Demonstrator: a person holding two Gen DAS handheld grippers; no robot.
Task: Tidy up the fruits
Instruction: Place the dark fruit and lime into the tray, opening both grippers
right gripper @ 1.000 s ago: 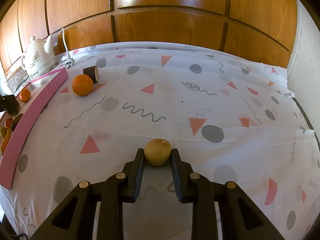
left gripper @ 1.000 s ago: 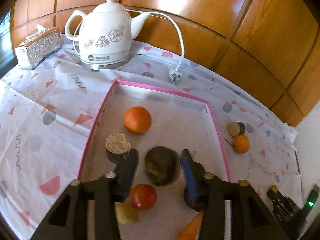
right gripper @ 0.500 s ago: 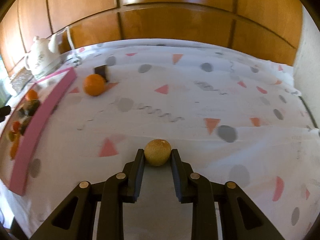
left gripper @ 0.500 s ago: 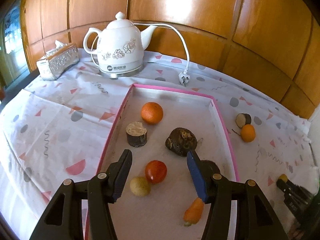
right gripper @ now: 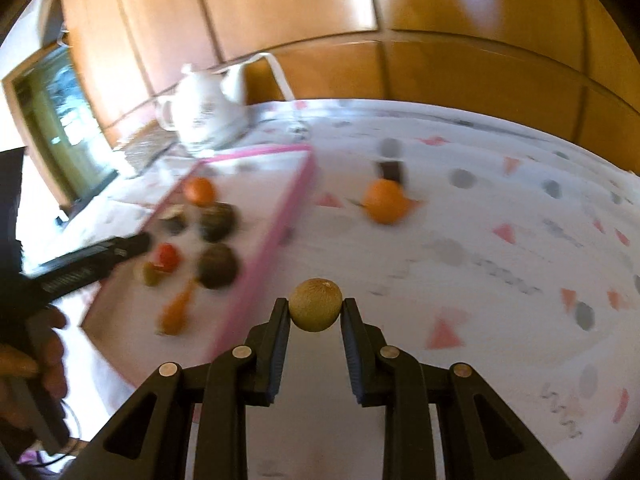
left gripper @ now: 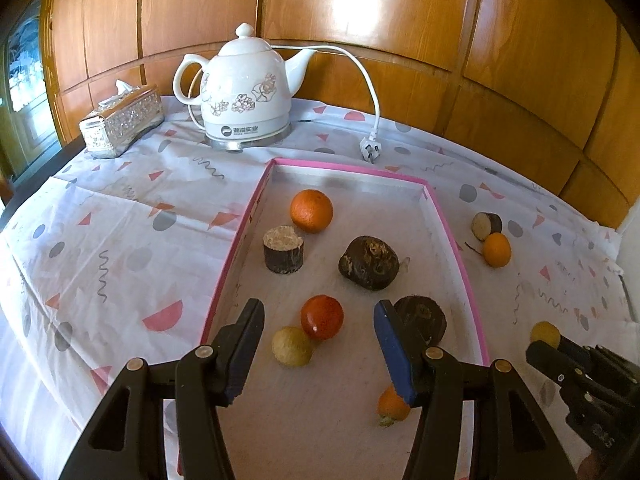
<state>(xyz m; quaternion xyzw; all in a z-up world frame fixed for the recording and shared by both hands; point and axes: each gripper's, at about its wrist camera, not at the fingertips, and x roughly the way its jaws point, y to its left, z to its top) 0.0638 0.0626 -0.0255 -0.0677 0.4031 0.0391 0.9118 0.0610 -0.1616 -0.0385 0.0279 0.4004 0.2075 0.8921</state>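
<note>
Pink tray [left gripper: 452, 240]: seven pieces inside.
Left gripper [left gripper: 318, 320]: fingers spread (empty).
Right gripper [right gripper: 316, 312]: pinching tan fruit [right gripper: 316, 305].

I'm looking at a table under a white cloth [left gripper: 120, 216] printed with pink triangles and grey dots. Along its far edge sit a silver tissue box [left gripper: 122, 120] toward the left corner and a white floral kettle [left gripper: 244, 96] on its base, its cord trailing to a loose plug [left gripper: 369, 150] on the cloth. A pink-rimmed tray [left gripper: 230, 264] lies mid-table, and just off its right side I see a small orange [left gripper: 497, 250] touching a dark cut stub [left gripper: 486, 226].
</note>
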